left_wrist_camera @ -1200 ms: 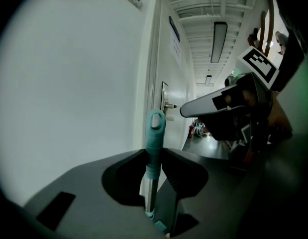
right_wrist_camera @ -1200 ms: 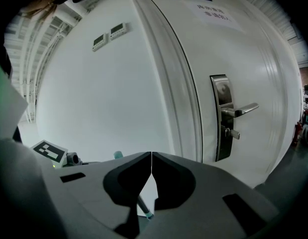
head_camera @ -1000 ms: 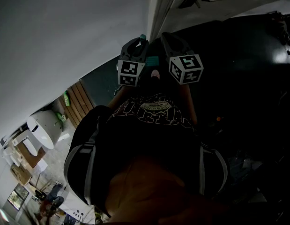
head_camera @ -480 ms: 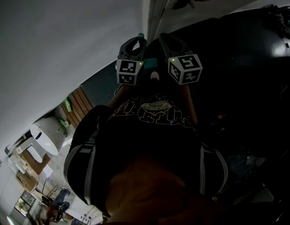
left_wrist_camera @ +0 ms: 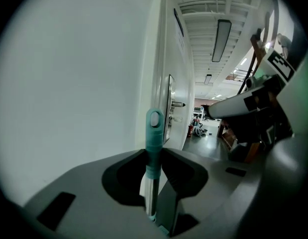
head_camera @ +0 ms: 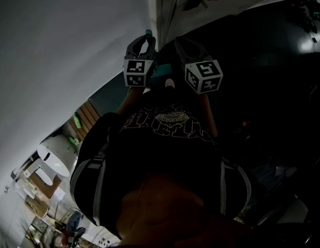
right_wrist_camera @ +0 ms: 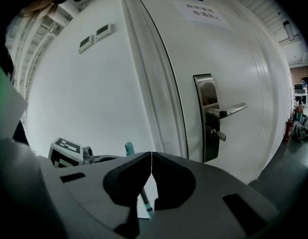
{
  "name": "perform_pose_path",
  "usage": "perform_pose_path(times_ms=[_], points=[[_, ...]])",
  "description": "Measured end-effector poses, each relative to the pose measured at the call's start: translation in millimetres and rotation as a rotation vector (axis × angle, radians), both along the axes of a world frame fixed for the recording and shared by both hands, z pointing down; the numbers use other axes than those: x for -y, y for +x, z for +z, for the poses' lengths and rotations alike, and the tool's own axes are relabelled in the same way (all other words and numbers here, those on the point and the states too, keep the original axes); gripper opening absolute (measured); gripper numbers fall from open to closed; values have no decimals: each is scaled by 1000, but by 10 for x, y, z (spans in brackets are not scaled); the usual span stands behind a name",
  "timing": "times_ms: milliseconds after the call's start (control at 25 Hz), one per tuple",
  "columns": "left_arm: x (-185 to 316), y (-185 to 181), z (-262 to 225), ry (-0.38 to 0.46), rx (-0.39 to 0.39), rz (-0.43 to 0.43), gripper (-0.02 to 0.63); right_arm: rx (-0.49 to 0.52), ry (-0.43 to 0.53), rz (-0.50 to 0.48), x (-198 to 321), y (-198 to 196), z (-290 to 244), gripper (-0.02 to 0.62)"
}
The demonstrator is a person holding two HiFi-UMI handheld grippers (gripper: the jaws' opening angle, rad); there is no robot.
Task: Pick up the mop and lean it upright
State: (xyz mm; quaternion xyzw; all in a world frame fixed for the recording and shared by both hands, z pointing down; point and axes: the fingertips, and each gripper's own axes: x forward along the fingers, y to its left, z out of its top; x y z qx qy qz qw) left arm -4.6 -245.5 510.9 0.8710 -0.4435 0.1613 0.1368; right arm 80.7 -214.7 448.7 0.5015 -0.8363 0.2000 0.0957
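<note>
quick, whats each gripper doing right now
Left gripper: closed on the mop handle, near its teal end.
Right gripper: closed, jaw tips together, nothing between them.

I count two grippers, the left gripper (left_wrist_camera: 154,152) and right gripper (right_wrist_camera: 151,156), one mop (left_wrist_camera: 154,128), one door (right_wrist_camera: 233,59), one lever handle (right_wrist_camera: 228,111), two wall panels (right_wrist_camera: 104,31).

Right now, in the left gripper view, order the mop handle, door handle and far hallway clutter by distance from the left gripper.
1. mop handle: pinched between the jaws, dead centre.
2. door handle: beyond it, slightly right, on the white door.
3. hallway clutter: far down the corridor, right of the door.
</note>
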Motion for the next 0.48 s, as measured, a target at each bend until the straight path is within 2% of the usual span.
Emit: perform_pose_path(times_ms=[480], points=[[246,122,110,-18,6,12,146,1,-8,48,32,188,37,20]])
